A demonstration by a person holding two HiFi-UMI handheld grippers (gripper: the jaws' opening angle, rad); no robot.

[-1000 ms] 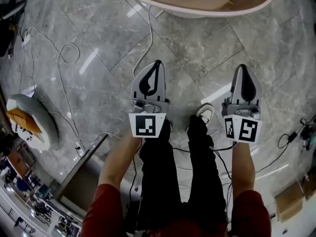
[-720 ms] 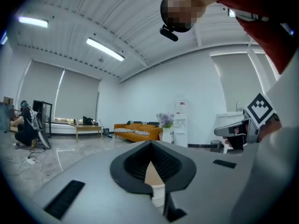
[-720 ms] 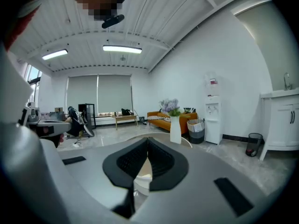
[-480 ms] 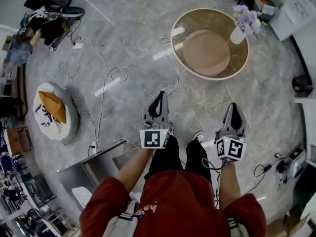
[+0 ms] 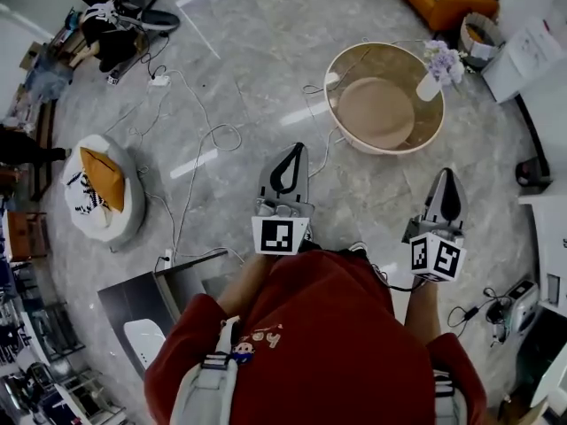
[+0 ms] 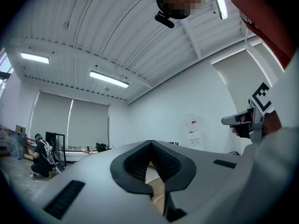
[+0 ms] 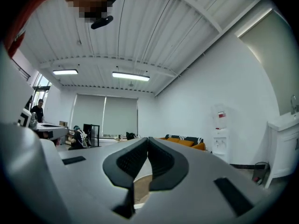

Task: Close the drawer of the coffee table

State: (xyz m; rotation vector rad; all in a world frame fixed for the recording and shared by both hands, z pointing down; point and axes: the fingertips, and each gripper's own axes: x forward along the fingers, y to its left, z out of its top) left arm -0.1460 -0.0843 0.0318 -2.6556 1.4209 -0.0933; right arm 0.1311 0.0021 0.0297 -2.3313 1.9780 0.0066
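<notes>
Round, white-rimmed coffee table [image 5: 381,115]; drawer unclear

Glossy marbled floor [image 5: 248,25] — matt wooden coffee table [image 5: 376,113]

coffee table [image 5: 387,151] drawer: cannot be made out | orange sofa [image 5: 438,7]: cut by top edge

Marble floor [image 5: 257,34] bears cables [image 5: 215,128] and coffee table [image 5: 383,103].
</notes>
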